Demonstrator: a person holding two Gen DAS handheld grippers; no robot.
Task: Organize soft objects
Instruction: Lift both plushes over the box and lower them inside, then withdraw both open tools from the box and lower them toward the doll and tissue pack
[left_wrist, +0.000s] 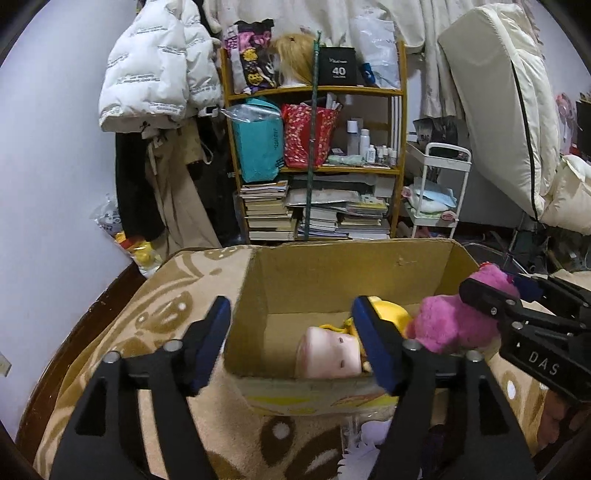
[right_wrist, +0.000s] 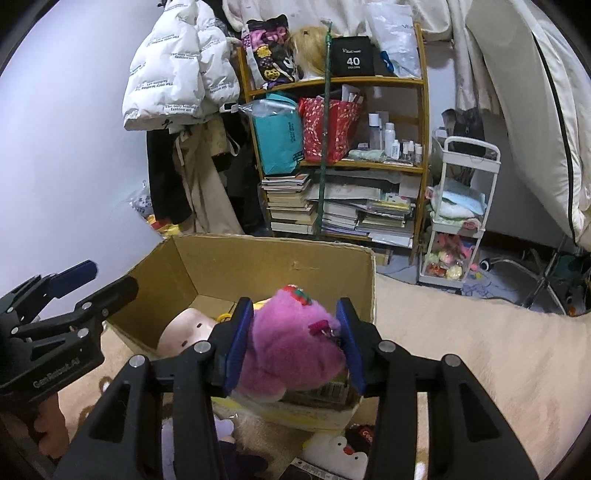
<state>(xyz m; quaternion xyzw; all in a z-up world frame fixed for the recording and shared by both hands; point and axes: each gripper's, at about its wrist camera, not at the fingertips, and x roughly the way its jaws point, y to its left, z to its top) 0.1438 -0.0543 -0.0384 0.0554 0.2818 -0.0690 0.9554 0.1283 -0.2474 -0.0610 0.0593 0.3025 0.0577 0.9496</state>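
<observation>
The right gripper (right_wrist: 293, 341) pinches the pink plush (right_wrist: 291, 343) just above the cardboard box's (right_wrist: 258, 269) near rim, the drop lying straight ahead, while the left gripper (left_wrist: 291, 343) hangs open, empty, alongside.

Lower part of the pale doll (left_wrist: 330, 350) hidden behind the box wall (left_wrist: 295, 384); white plush (right_wrist: 338, 456) cut off by the bottom edge.
</observation>
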